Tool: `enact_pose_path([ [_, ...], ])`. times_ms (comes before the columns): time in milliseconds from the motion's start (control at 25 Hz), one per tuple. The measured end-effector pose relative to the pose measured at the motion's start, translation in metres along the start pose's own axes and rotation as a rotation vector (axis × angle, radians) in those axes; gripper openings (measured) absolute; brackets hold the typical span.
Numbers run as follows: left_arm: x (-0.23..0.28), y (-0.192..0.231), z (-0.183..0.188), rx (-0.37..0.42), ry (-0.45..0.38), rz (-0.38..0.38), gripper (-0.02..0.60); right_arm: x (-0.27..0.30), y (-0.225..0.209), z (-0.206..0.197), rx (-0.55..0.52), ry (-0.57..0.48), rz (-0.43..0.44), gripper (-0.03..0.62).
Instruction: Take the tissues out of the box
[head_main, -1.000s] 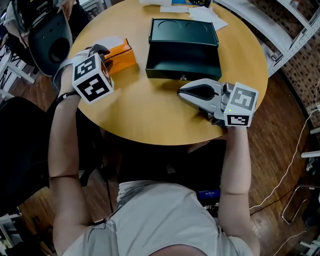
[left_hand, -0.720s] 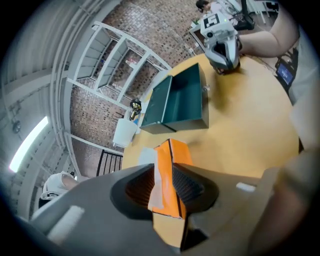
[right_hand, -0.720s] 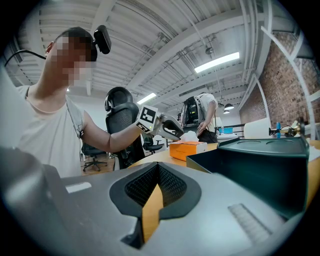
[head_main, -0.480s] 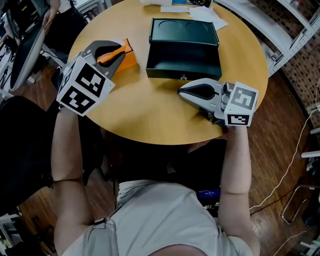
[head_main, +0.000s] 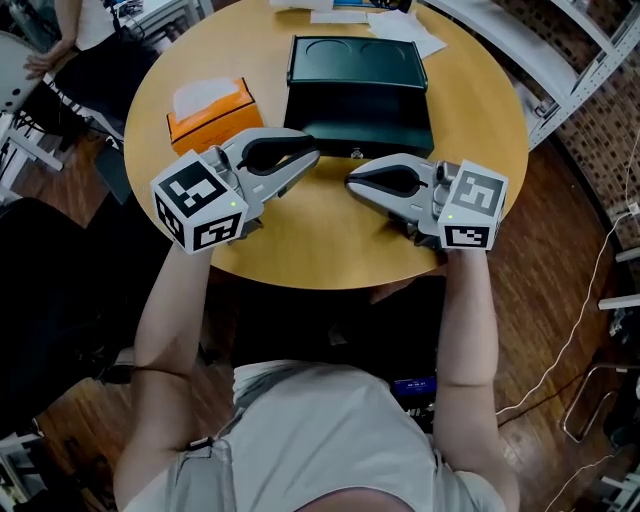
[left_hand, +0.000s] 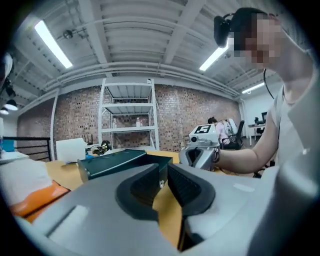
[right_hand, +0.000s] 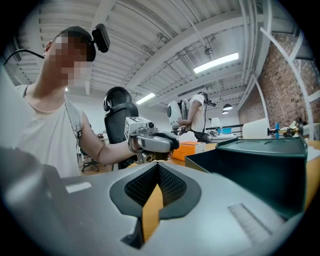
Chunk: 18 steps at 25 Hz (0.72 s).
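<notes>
From above, the orange cardboard tissue box (head_main: 212, 122) sits at the far left of the smooth, round wooden table (head_main: 330, 240). A soft white tissue (head_main: 200, 95) is puffed up from its top. A dark green rectangular case (head_main: 358, 85) lies just beside it. My left tongs (head_main: 312, 157) and right tongs (head_main: 350, 180), with rounded grey shells, turn their tips toward each other over bare wood, apart from the box.

Left gripper view: my ribbed black pads (left_hand: 184, 185) have just been closing and stand a sliver apart, with nothing between them.

Right gripper view: the cross-hatched pads (right_hand: 171, 184) meet at the tips, clenched on nothing.
</notes>
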<state>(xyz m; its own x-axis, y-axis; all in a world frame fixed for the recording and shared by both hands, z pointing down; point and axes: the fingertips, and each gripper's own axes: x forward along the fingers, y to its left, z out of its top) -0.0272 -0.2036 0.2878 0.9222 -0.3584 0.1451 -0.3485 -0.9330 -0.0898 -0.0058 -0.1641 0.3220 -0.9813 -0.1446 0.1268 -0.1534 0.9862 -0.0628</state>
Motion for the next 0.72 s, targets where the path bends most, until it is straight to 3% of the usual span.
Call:
enact_pose_path([
  [320, 0.017, -0.005, -0.007, -0.124, -0.111, -0.035, 0.052, 0.0, 0.0, -0.001, -0.001, 0.0, -0.002, 0.002],
  [560, 0.024, -0.013, -0.012, -0.112, -0.096, -0.071, 0.019, -0.001, -0.002, -0.001, 0.001, 0.0, -0.015, 0.002],
  [720, 0.03, -0.019, -0.019, -0.118, -0.043, -0.111, 0.002, -0.001, -0.002, 0.0, 0.001, -0.001, -0.019, 0.002],
])
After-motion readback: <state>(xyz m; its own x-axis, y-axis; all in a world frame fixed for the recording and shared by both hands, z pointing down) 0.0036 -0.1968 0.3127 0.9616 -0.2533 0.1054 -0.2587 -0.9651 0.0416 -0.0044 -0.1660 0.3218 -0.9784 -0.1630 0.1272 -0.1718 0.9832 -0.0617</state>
